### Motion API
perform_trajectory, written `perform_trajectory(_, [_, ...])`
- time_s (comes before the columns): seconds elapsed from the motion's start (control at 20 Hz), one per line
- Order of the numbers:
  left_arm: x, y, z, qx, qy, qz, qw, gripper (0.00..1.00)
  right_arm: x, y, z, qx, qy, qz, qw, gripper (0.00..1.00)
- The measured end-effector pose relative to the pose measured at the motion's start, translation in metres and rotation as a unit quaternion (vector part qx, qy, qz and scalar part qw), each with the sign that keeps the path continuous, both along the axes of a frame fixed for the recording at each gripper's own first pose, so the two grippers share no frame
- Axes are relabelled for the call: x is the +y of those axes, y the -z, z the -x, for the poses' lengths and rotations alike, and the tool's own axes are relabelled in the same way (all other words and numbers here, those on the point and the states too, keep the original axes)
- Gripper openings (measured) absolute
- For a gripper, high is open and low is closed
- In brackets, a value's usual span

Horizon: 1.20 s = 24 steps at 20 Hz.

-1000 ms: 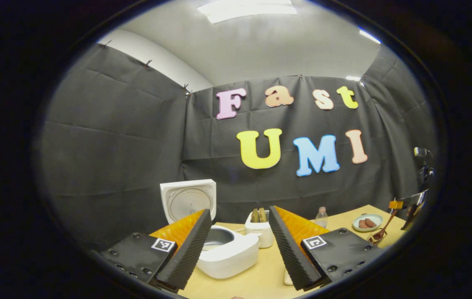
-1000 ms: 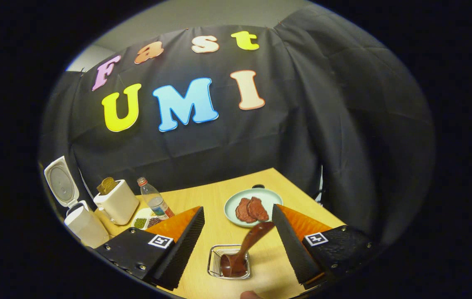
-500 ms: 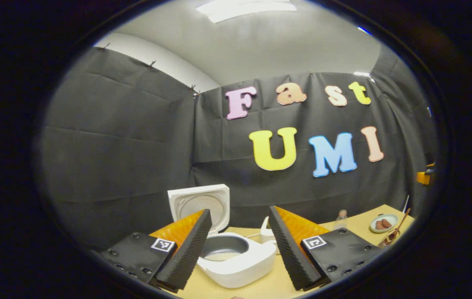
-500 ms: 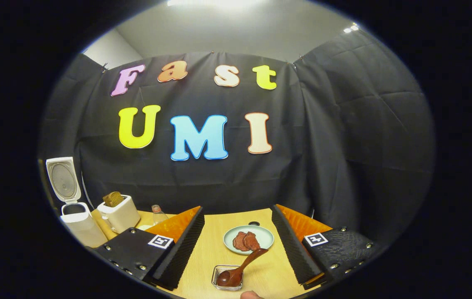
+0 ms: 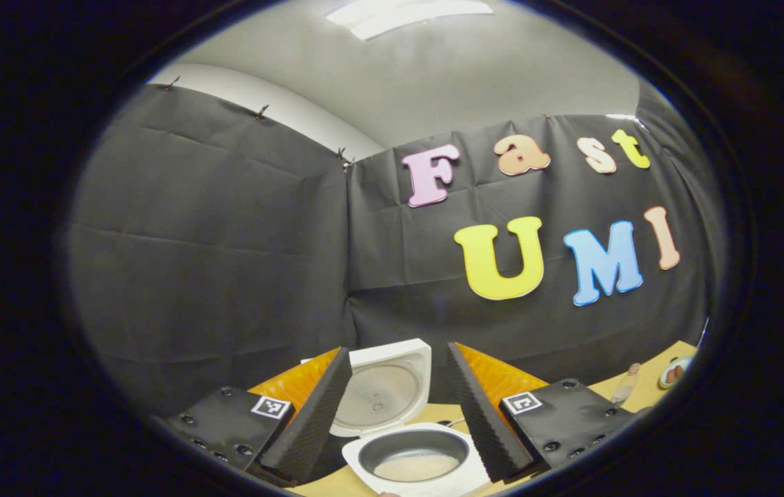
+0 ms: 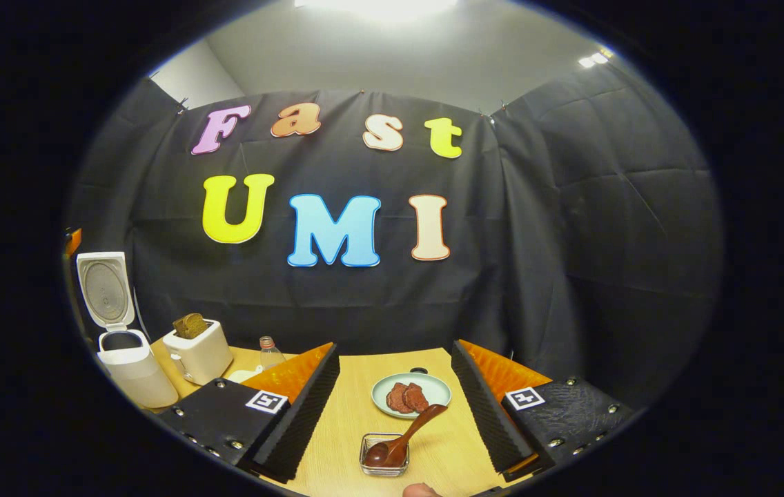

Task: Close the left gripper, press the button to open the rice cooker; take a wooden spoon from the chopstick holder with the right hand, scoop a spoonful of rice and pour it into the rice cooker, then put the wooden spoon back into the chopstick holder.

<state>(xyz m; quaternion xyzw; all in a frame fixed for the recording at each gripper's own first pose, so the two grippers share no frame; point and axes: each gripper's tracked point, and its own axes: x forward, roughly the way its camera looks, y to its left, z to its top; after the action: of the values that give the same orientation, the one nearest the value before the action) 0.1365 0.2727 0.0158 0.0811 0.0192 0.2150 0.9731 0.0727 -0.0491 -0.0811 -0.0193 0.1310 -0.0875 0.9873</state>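
With the spoon (image 6: 399, 442) resting in its holder (image 6: 384, 464) at lower centre and rice in the cooker (image 5: 414, 462), both grippers, left (image 5: 395, 414) and right (image 6: 395, 414), gape empty; the task looks finished.

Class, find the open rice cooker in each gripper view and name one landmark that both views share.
Left gripper view: rice cooker at bottom centre, between this gripper's fingers, lid raised behind the pot.
Right gripper view: rice cooker at far left, lid up, beside the toaster.
Shared landmark: the plate of meat, at the left gripper view's right edge.
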Motion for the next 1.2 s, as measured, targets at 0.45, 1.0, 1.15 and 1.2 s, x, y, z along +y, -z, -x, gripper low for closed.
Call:
perform_trajectory(0.45, [0.088,0.005,-0.092,-0.012,-0.042,0.003,0.999,0.95,-0.005,-0.010,0.026,-0.010,0.047,0.016,0.999,0.99])
perform_trajectory(1.0, [0.166,0.082,-0.179,0.066,-0.090,0.061,0.992,0.91,-0.023,-0.012,0.055,0.004,0.075,0.039,0.996,0.99])
perform_trajectory(1.15, [0.177,0.100,-0.177,0.078,-0.103,0.070,0.989,0.91,-0.026,-0.010,0.058,0.007,0.075,0.038,0.996,0.99])
perform_trajectory(1.2, [0.176,0.099,-0.179,0.078,-0.100,0.071,0.989,0.93,-0.025,-0.012,0.059,0.005,0.073,0.036,0.997,0.99])
